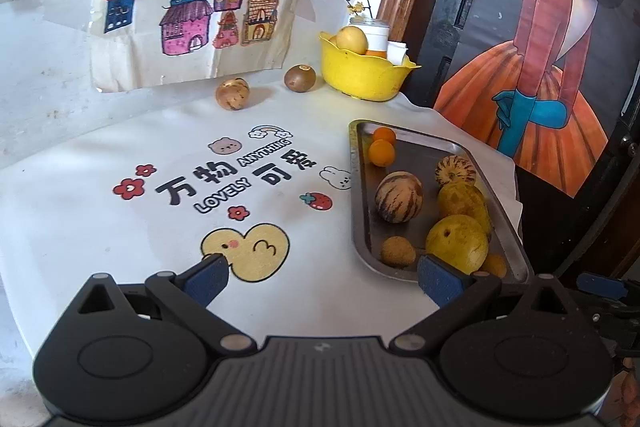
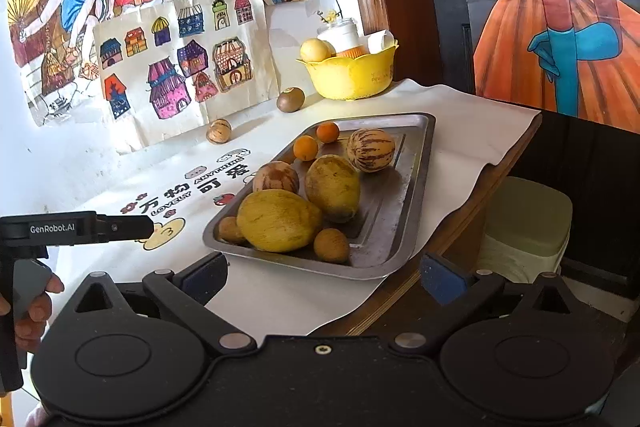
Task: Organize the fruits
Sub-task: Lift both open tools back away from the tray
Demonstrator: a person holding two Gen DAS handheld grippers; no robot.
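Both grippers, left [image 1: 322, 277] and right [image 2: 324, 277], wide and empty (blue-padded fingers), near dull steel tray [image 2: 416, 163] of round fruits.

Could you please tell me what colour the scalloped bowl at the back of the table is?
The scalloped plastic bowl is yellow, clearest in the right wrist view.

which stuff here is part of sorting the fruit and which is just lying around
Part of the job:
- metal tray with its fruit
- yellow bowl
- striped fruit loose on the cloth
- brown fruit beside the bowl

Just lying about:
- drawings on the wall
- white jar with a sprig
- printed cloth
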